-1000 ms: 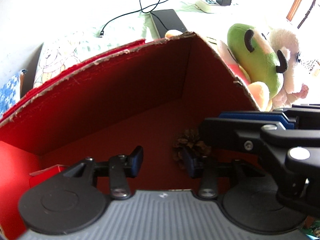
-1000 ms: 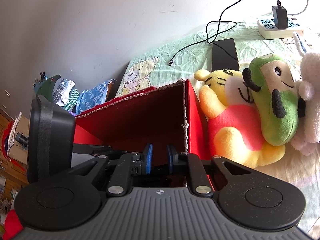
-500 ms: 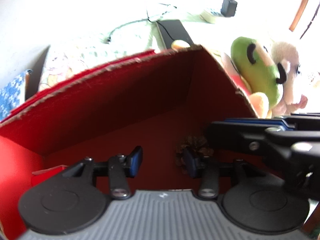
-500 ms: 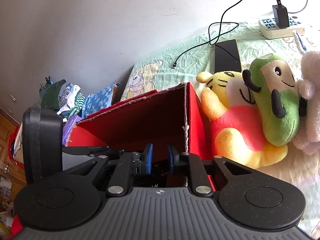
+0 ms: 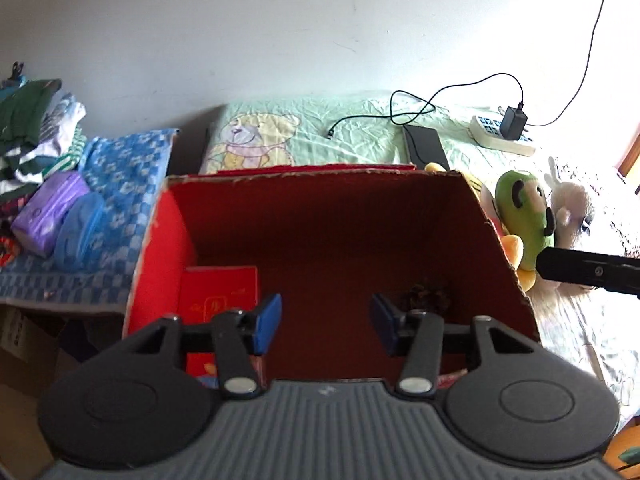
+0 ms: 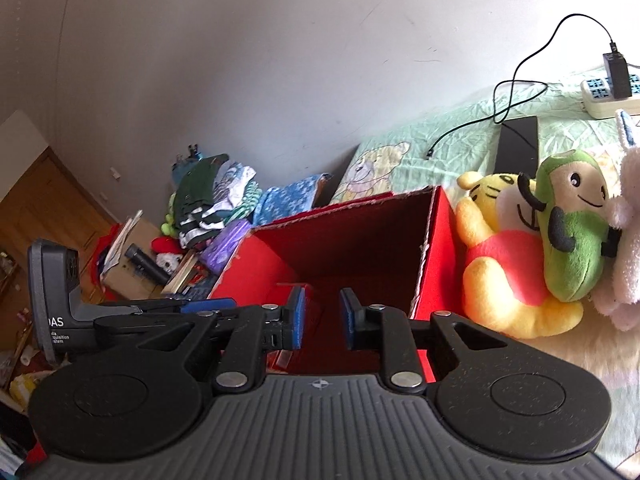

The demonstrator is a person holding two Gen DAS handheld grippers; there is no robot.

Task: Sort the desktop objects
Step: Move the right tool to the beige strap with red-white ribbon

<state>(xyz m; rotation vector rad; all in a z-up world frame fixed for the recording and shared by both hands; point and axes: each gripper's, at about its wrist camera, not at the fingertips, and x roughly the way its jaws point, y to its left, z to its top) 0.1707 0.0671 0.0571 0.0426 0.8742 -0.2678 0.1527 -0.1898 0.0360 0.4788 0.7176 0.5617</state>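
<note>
Red cardboard box (image 5: pixel 332 240), left wrist view: set on the bed, open-topped. Within it are recorded a pine cone (image 5: pixel 430 294) on the floor near the right wall and a red packet (image 5: pixel 218 292) against the left wall. Left hand-held gripper (image 5: pixel 325 323) is held above the near rim, spread wide and empty; a second ago it was sunk deeper inside the box.

Right wrist view: right hand-held gripper (image 6: pixel 322 317), parted further than before, nothing held. Plush toys (image 6: pixel 532 248) beside the box's right wall are left unsorted, as judged.
</note>
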